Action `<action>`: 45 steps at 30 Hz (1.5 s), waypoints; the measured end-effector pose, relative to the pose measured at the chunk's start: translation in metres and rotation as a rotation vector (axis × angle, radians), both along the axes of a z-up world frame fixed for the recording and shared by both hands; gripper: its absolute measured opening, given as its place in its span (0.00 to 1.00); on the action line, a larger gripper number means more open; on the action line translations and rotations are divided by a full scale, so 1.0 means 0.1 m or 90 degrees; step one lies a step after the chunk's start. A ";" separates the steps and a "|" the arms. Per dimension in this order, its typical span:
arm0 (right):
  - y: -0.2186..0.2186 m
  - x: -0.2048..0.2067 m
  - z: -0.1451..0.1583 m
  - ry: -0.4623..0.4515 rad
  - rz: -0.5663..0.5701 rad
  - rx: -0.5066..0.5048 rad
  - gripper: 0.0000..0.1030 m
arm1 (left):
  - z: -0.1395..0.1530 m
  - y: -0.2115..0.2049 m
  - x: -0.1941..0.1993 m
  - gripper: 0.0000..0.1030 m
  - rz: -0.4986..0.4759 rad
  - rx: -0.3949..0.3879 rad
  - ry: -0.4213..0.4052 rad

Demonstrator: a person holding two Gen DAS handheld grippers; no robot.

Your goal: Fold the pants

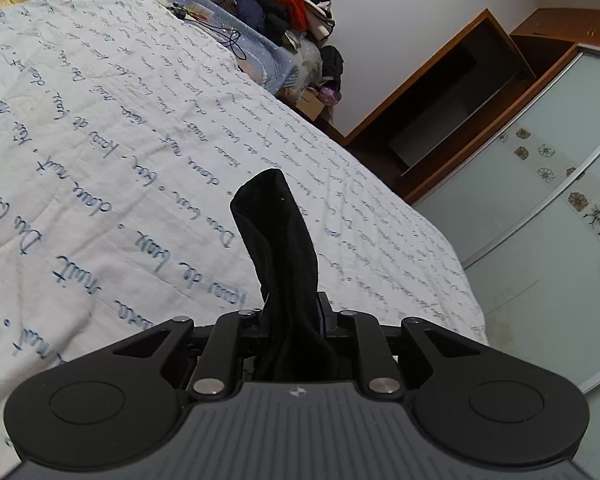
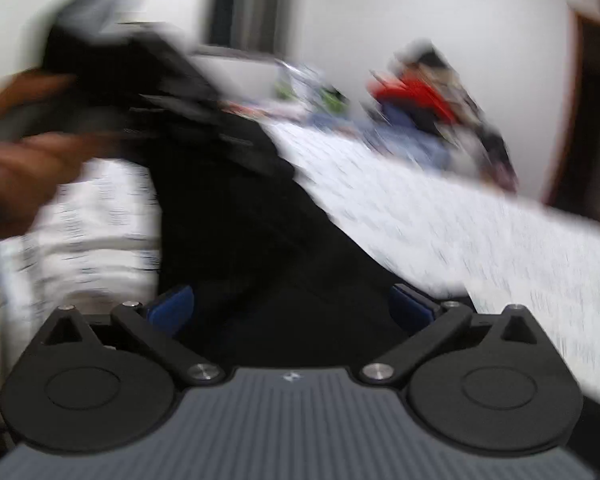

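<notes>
Pinching a bunched strip of black fabric pants [image 1: 284, 248], the left gripper [image 1: 292, 320] has its jaws clenched tight on the cloth, which stands up in a twisted roll above the fingers. On the other side the right gripper [image 2: 290, 312] has its blue pads [image 2: 172, 308] spread wide apart, with dark cloth lying between them; whether they touch it I cannot tell, since that view is badly blurred. The garment hangs in the air, stretching from the right tongs up toward the person's bare hand [image 2: 16, 176] and the other tool. Beyond lies the white quilted bedspread with blue handwriting [image 1: 120, 140], with no pants resting on it. Judging by this, folding has barely begun: the garment needs spreading flat first.
</notes>
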State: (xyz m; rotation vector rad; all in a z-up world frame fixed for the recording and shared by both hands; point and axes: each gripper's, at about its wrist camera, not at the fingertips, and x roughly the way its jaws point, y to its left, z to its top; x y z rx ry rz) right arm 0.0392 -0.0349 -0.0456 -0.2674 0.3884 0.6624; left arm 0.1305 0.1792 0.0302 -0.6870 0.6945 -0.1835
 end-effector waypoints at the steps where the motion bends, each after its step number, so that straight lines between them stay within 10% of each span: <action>1: 0.10 -0.10 0.01 -0.017 0.027 -0.015 1.00 | 0.02 -0.03 0.00 0.16 0.001 -0.003 0.002; 7: 0.71 -0.15 -0.25 -0.065 0.005 -0.110 0.89 | 0.17 -0.24 -0.08 0.16 -0.007 -0.012 0.000; 10: 0.80 -0.06 -0.30 -0.058 -0.026 -0.094 0.39 | 0.25 -0.38 -0.10 0.16 -0.006 0.015 -0.003; 13: 0.64 -0.03 -0.22 -0.043 -0.039 -0.051 0.16 | 0.33 -0.50 -0.13 0.16 -0.004 0.029 -0.020; 26: -0.49 -0.11 0.15 -0.035 -0.156 0.090 0.14 | 0.68 -1.62 -0.21 0.16 -0.114 0.058 -0.093; 45: -1.99 -0.21 -0.37 0.110 -0.348 0.257 0.13 | 0.03 -3.57 0.03 0.20 -0.371 0.167 -0.019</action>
